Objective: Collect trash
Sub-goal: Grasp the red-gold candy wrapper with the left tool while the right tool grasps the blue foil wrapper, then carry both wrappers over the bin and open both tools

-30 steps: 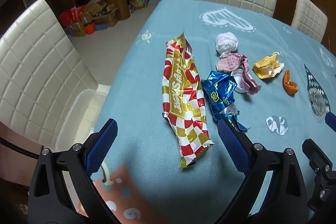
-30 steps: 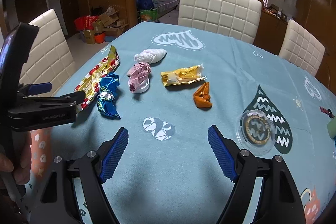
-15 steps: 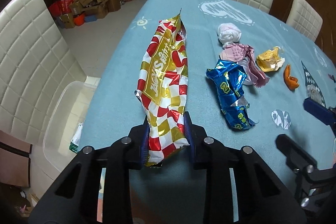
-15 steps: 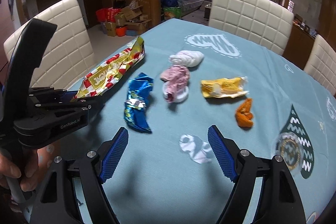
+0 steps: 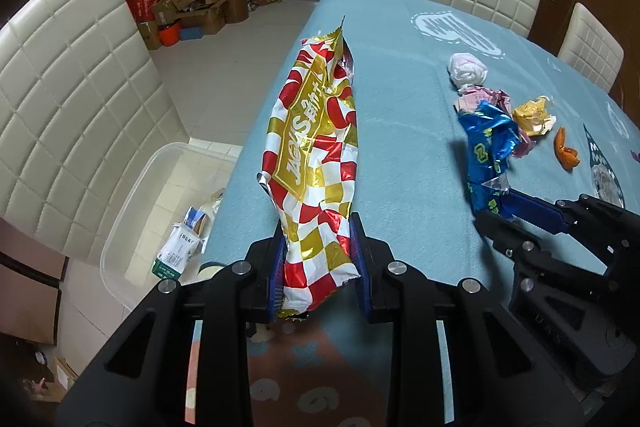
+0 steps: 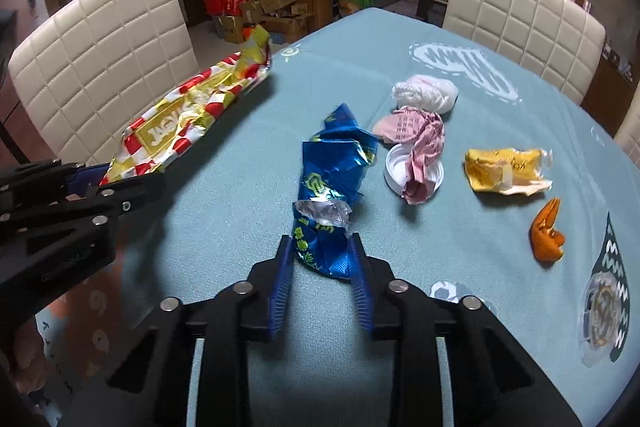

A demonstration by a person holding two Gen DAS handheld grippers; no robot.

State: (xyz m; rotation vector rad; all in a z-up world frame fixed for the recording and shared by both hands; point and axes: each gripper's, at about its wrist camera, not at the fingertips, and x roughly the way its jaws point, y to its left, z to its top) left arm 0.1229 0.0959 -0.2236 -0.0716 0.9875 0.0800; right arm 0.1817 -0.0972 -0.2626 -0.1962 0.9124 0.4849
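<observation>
Teal tablecloth (image 6: 240,187), trash scattered across it.
My left gripper (image 5: 318,263) clamped the red-and-gold snack bag (image 5: 316,163) at the near left edge; right of it, my right gripper (image 6: 322,263) was closing around the blue wrapper (image 6: 332,187).

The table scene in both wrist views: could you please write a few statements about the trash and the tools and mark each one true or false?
1. The left tool grips the red-and-gold checked wrapper. True.
2. The blue foil wrapper lies clear of both tools. False: its near end sits between the pads of the right tool, whose jaws are closing.
3. A clear plastic bin stands on the floor beside the table. True.
4. The yellow wrapper lies inside the white lid. False: it lies apart; the crumpled pink paper rests on the lid.
</observation>
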